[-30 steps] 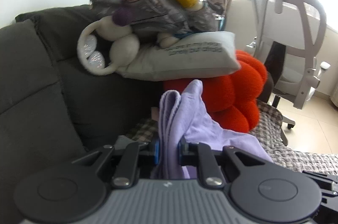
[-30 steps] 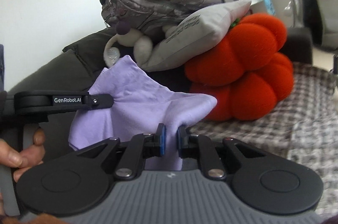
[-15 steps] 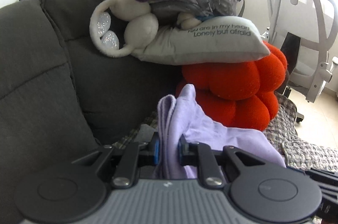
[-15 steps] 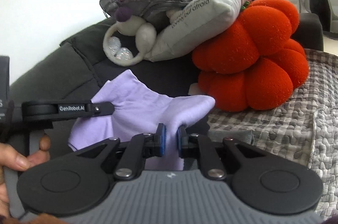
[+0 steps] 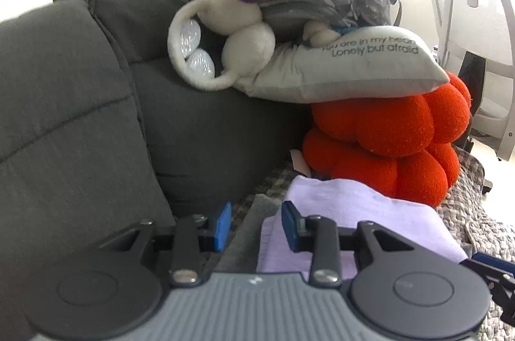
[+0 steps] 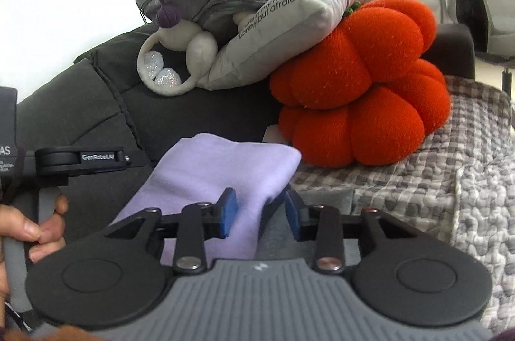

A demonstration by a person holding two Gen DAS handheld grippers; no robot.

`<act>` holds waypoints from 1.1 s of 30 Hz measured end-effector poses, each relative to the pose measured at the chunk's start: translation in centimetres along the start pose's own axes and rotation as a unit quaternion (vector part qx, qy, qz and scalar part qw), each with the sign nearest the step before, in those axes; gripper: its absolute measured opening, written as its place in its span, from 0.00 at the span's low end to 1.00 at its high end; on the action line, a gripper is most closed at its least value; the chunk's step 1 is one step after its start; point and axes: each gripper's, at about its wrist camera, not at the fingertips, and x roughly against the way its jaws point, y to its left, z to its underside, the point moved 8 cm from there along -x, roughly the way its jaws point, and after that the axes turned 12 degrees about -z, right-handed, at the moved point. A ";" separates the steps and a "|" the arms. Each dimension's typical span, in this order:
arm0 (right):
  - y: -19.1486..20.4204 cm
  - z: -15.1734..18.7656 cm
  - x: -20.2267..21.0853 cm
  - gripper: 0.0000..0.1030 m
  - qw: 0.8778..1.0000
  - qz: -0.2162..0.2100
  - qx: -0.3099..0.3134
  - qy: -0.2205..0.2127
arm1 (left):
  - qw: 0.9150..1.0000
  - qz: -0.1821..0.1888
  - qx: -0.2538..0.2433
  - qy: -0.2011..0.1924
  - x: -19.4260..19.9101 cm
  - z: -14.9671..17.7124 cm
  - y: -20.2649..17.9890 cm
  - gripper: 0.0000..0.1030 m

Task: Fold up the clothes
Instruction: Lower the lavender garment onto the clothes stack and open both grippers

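Reading "Lonely but afraid", a grey pillow tops the orange cushion. Below that cushion lies a folded lilac garment, smooth and flat. The left hand-held gripper and the right hand-held gripper are both opening, pads clear of it.

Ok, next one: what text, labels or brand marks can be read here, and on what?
"You are in my hear… Lonely but afraid": grey pillow, last letter cut by the fold.
"GenRobot.AI": arm of the left gripper, seen from the right wrist.
"…AS": black device at the frame edge; small lines below unreadable.

Bright daylight, perhaps from a window; blown-out background, fisheye-bent edges.
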 end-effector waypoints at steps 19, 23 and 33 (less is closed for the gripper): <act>2.9 2.2 0.0 0.57 0.998 0.007 0.060 0.032 | 0.999 -0.018 -0.035 0.004 2.1 4.6 -2.2 0.39; 3.0 2.9 0.3 0.62 0.998 0.007 0.060 0.036 | 0.999 -0.029 -0.032 0.003 2.9 4.6 -2.1 0.40; 3.9 3.8 2.2 0.74 0.996 0.001 0.074 0.044 | 0.997 -0.074 -0.034 -0.002 6.3 6.1 -1.2 0.51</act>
